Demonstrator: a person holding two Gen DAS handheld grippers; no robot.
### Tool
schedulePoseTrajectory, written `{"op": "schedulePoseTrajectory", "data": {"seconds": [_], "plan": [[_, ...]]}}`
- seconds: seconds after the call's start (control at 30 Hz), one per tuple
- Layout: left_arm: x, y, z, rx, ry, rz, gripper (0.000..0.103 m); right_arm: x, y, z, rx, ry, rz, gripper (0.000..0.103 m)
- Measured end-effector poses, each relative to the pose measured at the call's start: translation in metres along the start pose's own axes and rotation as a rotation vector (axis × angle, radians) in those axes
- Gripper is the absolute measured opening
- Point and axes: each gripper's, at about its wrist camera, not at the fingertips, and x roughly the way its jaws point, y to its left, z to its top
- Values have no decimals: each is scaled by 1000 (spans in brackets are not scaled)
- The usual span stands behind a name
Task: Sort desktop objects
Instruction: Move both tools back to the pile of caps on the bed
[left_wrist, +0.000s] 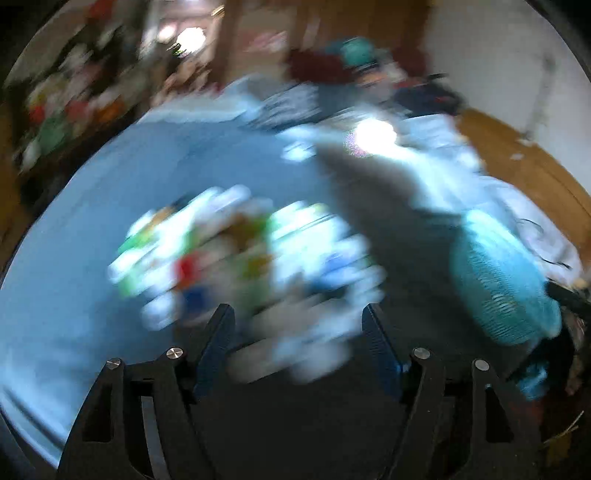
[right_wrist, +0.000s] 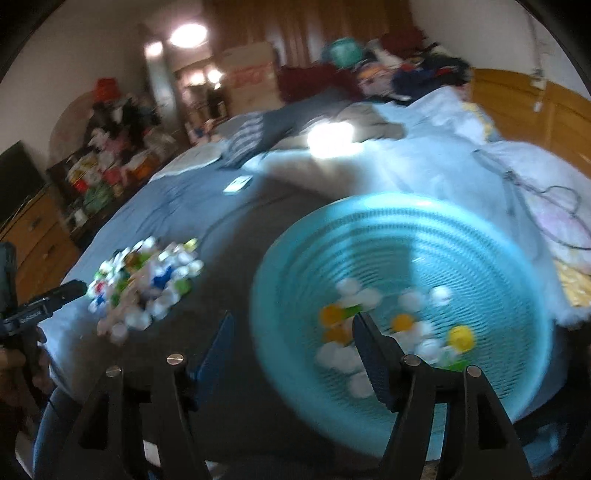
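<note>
Bottle caps: loose heap on the bedsheet, left of the basket; white, green, blue, red.
Handling: probably light, stiff and a bit slippery; best pinched across the rim, one cap at a time.
Basket: teal mesh, right of the heap, already holding white, orange and yellow caps.
Left gripper: spread, nothing clamped, over the blurred heap.
Right gripper: spread, empty, at the basket's near-left rim.
Bedsheet: pale blue.

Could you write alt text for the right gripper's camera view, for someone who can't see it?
An open black two-finger gripper hangs over a turquoise plastic mesh basket holding white, orange and yellow bottle caps; a heap of mixed caps lies left on blue bedding.
</note>
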Motion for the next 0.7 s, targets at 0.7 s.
{"op": "schedulePoseTrajectory", "data": {"seconds": [0.7], "plan": [[80, 83, -5, 83, 98, 56, 36, 37, 91, -20, -142, 123, 59, 72]]}}
